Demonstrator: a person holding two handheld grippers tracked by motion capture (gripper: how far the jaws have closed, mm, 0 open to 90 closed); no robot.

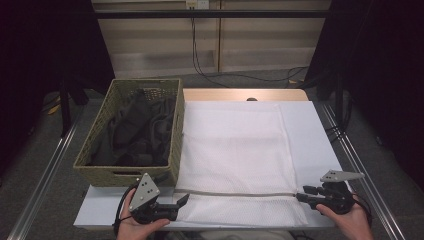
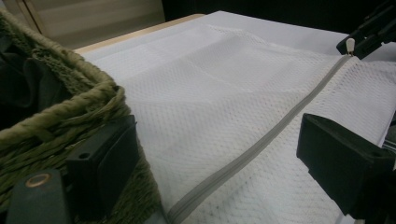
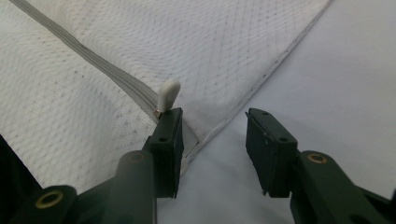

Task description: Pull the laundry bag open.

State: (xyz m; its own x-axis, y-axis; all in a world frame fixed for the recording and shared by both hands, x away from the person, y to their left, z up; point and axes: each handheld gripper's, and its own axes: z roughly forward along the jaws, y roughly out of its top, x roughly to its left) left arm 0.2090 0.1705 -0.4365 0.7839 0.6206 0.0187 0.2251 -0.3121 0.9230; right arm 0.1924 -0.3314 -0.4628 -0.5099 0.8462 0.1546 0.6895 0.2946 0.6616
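The white mesh laundry bag lies flat on the white-covered table, just beside the olive woven basket holding dark grey clothing. Its grey zipper runs along the near edge, closed along the length that shows, with the white pull tab at the right-hand end.

Your right tool stands spread, nothing between its jaws. The pull tab sits at the tip of one jaw, outside the gap; whether it touches that jaw cannot be told. Your left tool is also spread, empty, at the bag's near left corner.

The step appears to be opening the zipper. To do it well:

- Shift the right tool so the tab lies squarely between the pads before closing.
- Pinch the tab itself, not the mesh.
- Pin the bag fabric with the left tool so the bag does not slide.
- Pull low, along the zipper line, towards the left.
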